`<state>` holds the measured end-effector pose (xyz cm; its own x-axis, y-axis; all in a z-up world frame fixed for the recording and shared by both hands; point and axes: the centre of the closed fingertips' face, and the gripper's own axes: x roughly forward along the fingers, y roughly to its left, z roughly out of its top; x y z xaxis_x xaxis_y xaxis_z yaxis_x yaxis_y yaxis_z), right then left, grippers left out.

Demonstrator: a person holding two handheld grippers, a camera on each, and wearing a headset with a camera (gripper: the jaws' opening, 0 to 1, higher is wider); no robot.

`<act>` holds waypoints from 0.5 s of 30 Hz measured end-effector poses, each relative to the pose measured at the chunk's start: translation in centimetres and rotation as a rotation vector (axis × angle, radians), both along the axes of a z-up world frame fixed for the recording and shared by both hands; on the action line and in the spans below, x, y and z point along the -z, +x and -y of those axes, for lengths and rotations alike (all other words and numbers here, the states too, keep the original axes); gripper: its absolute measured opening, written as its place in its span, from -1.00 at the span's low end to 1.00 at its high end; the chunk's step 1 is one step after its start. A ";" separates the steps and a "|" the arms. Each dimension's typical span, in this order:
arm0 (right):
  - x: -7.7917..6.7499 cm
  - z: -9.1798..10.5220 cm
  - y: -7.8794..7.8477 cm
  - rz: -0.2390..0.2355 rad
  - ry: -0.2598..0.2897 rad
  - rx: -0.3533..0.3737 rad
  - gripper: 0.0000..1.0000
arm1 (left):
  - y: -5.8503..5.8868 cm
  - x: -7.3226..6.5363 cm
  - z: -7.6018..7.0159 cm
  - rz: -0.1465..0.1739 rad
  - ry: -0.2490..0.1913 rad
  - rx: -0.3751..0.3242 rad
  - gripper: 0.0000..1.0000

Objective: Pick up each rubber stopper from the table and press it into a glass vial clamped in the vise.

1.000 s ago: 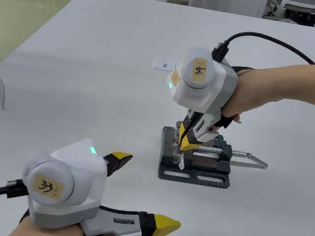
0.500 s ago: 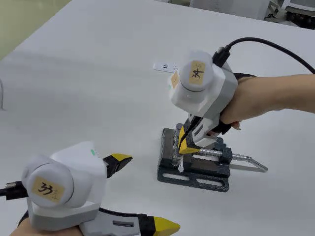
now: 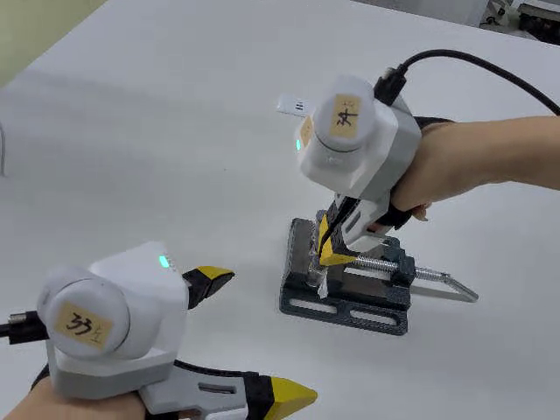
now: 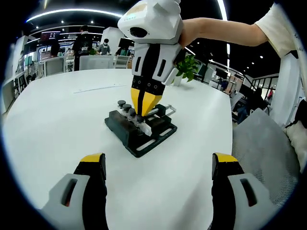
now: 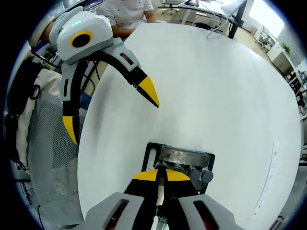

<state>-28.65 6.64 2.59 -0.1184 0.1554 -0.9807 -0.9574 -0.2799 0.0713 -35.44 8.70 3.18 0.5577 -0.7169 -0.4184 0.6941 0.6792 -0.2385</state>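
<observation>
Right gripper [image 3: 331, 254] is pointing down into the vise [image 3: 350, 308] on the white bench [image 3: 157, 131], jaws pressing together at the row of stoppered vials [image 4: 127, 108] clamped there. Left gripper [image 3: 262, 337] is hovering low, well apart from the vise, jaws standing wide apart, empty.

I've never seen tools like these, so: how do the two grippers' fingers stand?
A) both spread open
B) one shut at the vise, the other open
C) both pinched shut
B: the right gripper has its fingers together over the vise, while the left gripper stands wide open.
</observation>
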 end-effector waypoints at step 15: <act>0.2 0.2 0.2 -0.031 0.018 0.043 -1.00 | 0.4 -0.2 0.4 0.002 -0.002 -0.002 0.81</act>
<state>-28.45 6.41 2.44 -0.1411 0.1782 -0.9738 -0.9660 -0.2401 0.0960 -35.02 8.34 3.39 0.5598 -0.7169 -0.4156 0.6935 0.6798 -0.2385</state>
